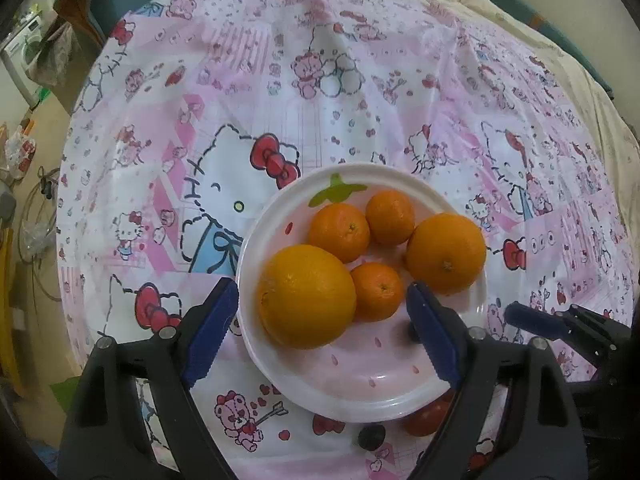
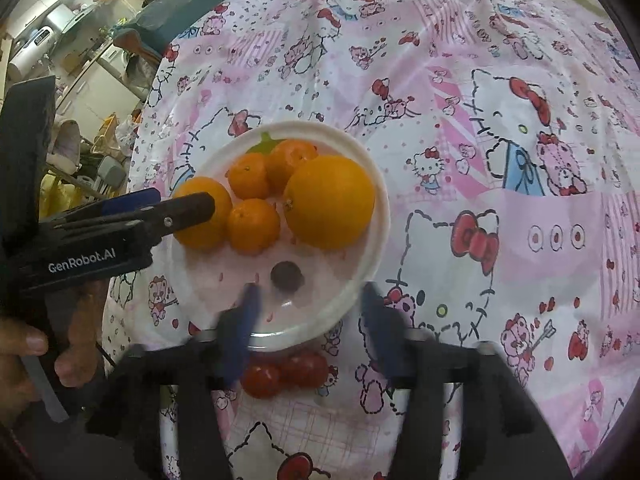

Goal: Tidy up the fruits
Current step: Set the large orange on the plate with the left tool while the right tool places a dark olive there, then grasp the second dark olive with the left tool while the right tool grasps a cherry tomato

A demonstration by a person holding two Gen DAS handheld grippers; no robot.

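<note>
Pink cartoon-cat cloth [image 1: 360, 80] covers the round worktop, with cluttered kitchen furniture beyond its edge; near the front sits a white plate [image 1: 256, 240] printed with a strawberry motif; on it lie two large oranges, one [image 1: 306, 296] at the left and one [image 1: 446, 254] at the right in the left wrist view, with three small mandarins [image 1: 339, 232] clustered between and behind them; a small dark fruit [image 2: 286, 276] rests on the bare front part of the plate; red cherry tomatoes [image 2: 280, 372] lie on the cloth just beside the plate's near rim.

Left gripper [image 1: 320, 324] hovers over the plate with its jaws spread wide and empty; the left large orange and one mandarin sit between the blue pads; the person's hand [image 2: 24, 344] grips its handle, seen from the right wrist view.

Right gripper [image 2: 308, 328] is blurred, low over the plate's near rim, its jaws apart and holding nothing; the dark fruit lies just ahead between them, and the tomatoes beneath.
</note>
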